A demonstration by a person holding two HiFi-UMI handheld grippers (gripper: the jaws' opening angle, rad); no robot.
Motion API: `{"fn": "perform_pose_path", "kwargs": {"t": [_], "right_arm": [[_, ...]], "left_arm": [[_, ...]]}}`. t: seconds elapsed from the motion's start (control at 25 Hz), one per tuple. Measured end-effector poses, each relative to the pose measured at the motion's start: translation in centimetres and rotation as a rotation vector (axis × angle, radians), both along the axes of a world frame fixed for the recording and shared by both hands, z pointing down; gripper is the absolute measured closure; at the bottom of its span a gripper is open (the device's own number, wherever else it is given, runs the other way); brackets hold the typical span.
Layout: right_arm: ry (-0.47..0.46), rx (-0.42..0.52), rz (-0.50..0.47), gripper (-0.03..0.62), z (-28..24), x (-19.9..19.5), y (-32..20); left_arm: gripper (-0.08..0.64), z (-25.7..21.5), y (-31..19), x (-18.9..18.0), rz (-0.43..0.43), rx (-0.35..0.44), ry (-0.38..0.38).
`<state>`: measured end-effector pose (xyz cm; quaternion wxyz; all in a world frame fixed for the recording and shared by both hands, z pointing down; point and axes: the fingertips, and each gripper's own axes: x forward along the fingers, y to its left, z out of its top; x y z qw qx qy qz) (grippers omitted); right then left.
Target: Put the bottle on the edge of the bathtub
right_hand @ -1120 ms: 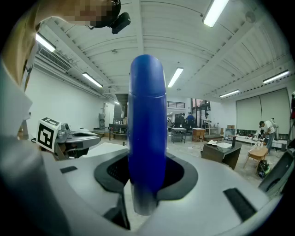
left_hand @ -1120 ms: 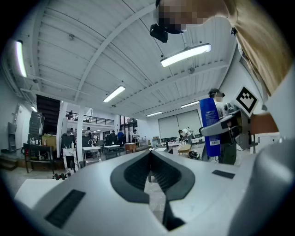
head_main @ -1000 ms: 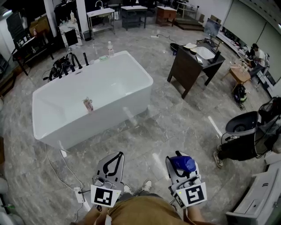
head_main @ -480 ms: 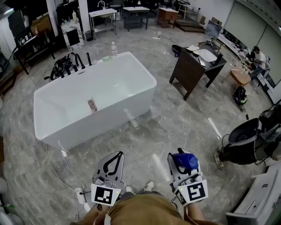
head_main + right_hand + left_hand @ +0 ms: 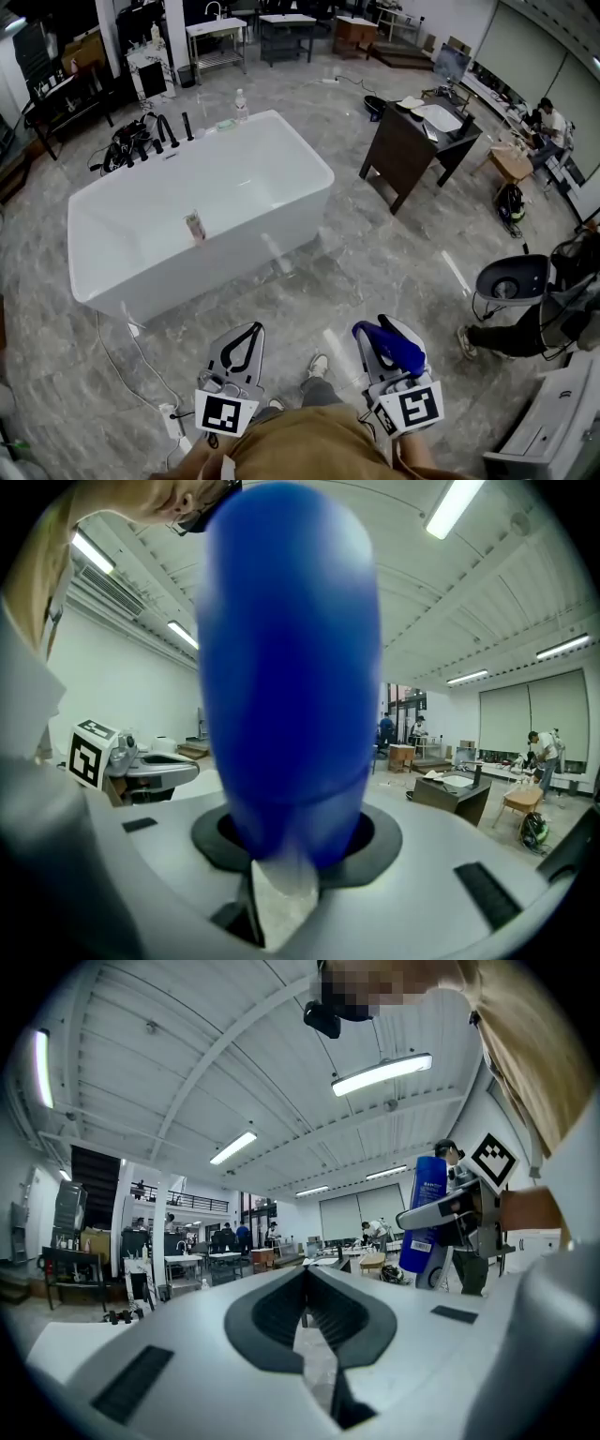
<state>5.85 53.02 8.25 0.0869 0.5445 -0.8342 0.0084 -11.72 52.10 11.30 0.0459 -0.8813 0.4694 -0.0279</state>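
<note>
The blue bottle (image 5: 391,345) sits between the jaws of my right gripper (image 5: 384,349), which is shut on it low in the head view. It fills the right gripper view as a tall blue shape (image 5: 291,667) and shows from the side in the left gripper view (image 5: 427,1213). My left gripper (image 5: 250,330) is beside it to the left, shut with nothing in it, its tips meeting (image 5: 305,1271). The white bathtub (image 5: 281,220) stands on the marble floor well ahead of both grippers.
A small bottle (image 5: 194,226) stands on the tub's near rim, a clear bottle (image 5: 240,103) and black taps (image 5: 167,131) at its far end. A dark desk (image 5: 412,141) is to the right, a seated person (image 5: 525,323) farther right. A cable and power strip (image 5: 170,412) lie at left.
Both grippers have moved a little forward toward the bathtub as the person's foot steps ahead. The bottle stays gripped. The seated person at the right has shifted.
</note>
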Motion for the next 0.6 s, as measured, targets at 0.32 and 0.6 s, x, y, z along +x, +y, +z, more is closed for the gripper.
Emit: {"fn": "perform_pose_path", "kwargs": {"t": [0.32, 0.6], "right_arm": [[-0.024, -0.05, -0.052, 0.443, 2.6, 2.3, -9.1], [-0.033, -0.07, -0.121, 0.443, 2.7, 6.9, -21.0]], "left_arm": [[0.552, 2.2, -7.6, 2.6, -0.031, -0.035, -0.02], [0.552, 0.3, -18.6, 8.5, -0.026, 0.052, -0.139]]}}
